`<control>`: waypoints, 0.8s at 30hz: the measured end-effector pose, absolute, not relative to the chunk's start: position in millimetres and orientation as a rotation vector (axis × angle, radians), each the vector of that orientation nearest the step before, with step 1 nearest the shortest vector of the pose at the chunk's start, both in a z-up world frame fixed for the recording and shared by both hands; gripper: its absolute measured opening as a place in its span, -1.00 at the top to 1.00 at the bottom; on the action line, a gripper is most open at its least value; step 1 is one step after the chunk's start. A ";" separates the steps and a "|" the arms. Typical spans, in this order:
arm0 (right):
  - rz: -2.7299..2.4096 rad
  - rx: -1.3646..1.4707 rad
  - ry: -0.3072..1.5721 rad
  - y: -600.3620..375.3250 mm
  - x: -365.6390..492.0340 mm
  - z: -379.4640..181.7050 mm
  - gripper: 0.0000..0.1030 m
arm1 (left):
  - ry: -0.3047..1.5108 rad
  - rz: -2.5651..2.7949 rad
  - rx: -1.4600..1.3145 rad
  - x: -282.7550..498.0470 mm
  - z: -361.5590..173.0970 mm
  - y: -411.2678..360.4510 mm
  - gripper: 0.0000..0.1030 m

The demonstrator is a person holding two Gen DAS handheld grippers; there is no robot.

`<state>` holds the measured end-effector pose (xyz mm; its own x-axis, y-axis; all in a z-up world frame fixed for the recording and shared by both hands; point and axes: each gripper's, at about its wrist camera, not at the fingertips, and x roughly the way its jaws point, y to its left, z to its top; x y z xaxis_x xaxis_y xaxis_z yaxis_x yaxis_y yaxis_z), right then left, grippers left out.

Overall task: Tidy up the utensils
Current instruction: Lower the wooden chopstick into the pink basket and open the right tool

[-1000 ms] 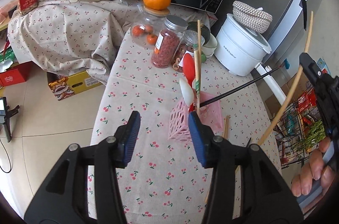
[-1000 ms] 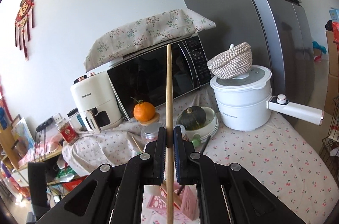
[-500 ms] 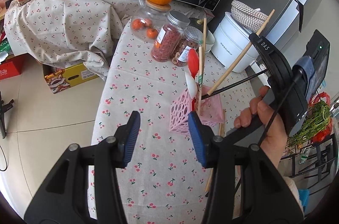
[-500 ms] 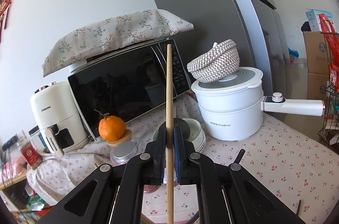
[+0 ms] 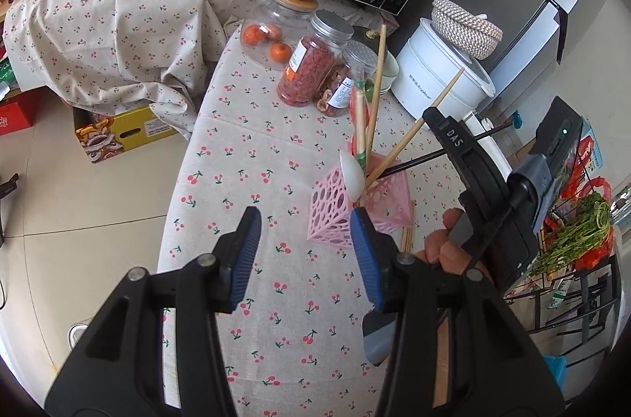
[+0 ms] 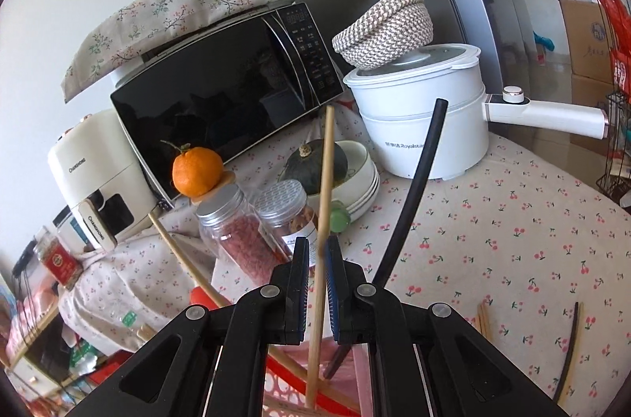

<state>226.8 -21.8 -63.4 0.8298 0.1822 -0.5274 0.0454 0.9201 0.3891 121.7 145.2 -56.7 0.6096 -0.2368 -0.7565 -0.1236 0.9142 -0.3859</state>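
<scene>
Right gripper (image 6: 318,283), black with blue ribbed pads, has a slim light wooden chopstick (image 6: 326,180) between its jaws. Its jaws have just been opening slightly, and a narrow gap shows on either side of the stick, so the pads appear no longer to press on it, though motion blur at that spot leaves this uncertain. The chopstick is round, pale tan and unmarked. It leans a little to one side, and its lower end stands inside the pink perforated plastic utensil basket (image 5: 329,210) on the cherry-print tablecloth (image 5: 252,149). In the left wrist view the same chopstick (image 5: 410,137) rises out of the basket at a slant, passing behind the tip of the right gripper (image 5: 434,115).

Contents of the basket: a white spoon (image 5: 353,176), a second wooden chopstick (image 5: 376,82), a black chopstick (image 6: 414,188) and a red utensil.

Left gripper (image 5: 305,251) hangs over the tablecloth in front of the basket, jaws about half apart and empty. One more black chopstick (image 6: 570,350) lies flat on the cloth, to the right of the basket.
</scene>
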 end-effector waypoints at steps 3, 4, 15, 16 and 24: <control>0.115 0.379 0.608 -26.6 217.0 -55.2 0.81 | 0.932 -0.070 -0.426 123.1 -58.9 142.5 0.06; 0.125 0.374 0.615 -28.9 213.5 -51.7 0.81 | 0.935 -0.074 -0.426 123.2 -59.2 141.5 0.06; 0.202 0.272 0.700 -67.7 172.7 -10.3 0.43 | 0.969 -0.105 -0.358 121.9 -63.4 118.5 -0.19; 0.204 0.264 0.712 -72.1 169.0 -9.4 0.32 | 0.972 -0.111 -0.352 121.5 -63.9 115.0 -0.23; 0.163 0.259 0.816 -120.7 142.8 -20.9 -0.15 | 1.030 -0.164 -0.287 118.3 -75.6 79.4 -0.45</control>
